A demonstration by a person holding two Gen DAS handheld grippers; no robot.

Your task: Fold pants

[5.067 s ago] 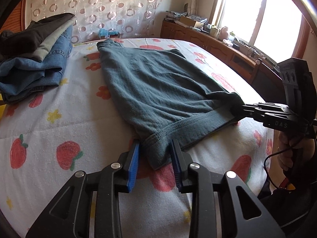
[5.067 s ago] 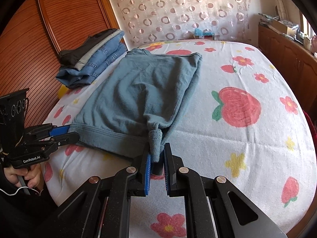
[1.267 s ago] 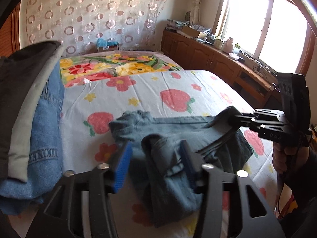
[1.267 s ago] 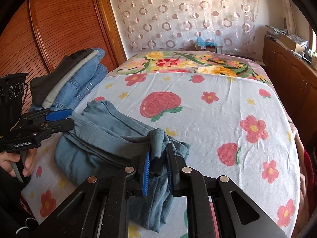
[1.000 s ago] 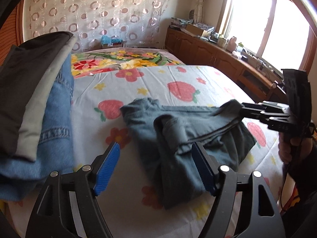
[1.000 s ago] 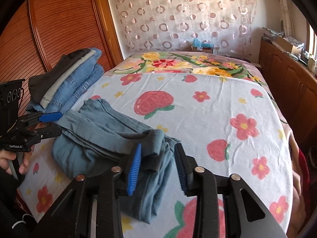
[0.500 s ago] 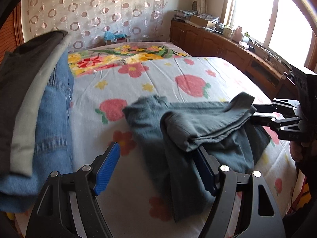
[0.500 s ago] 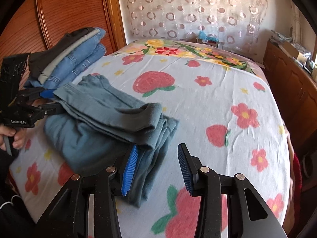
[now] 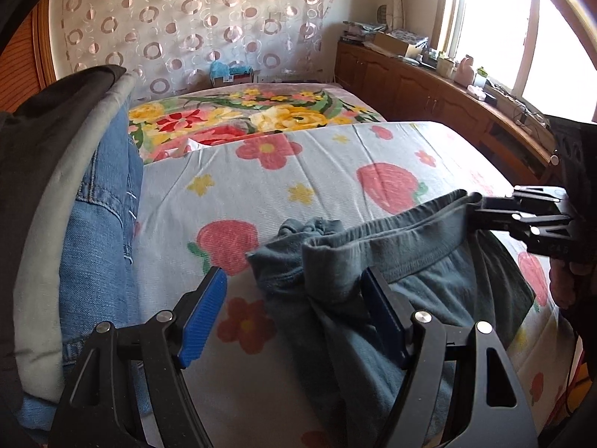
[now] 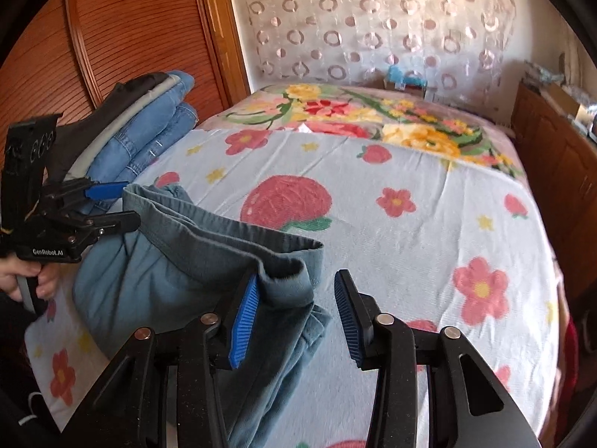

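On the bed [image 9: 335, 171], the pants [image 9: 429, 261] lie in a loose, bunched fold just beside the clothes stack [image 10: 149, 123]. The left gripper [image 9: 294, 280] has its jaws wide apart, with a pants corner between them that only brushes one pad. The right gripper [image 10: 296, 280] has jaws apart that have just been closing, and the waistband fold between them touches one pad only. From the left wrist view its tips look closer on the band, possibly a pinch, but that is hard to tell. The step is likely a regrip for the next fold. To do it well, each gripper should catch all layers at a corner and clamp fully before lifting. Both hands should stay level, the edges should be laid flush, and the bunched middle should be flattened.
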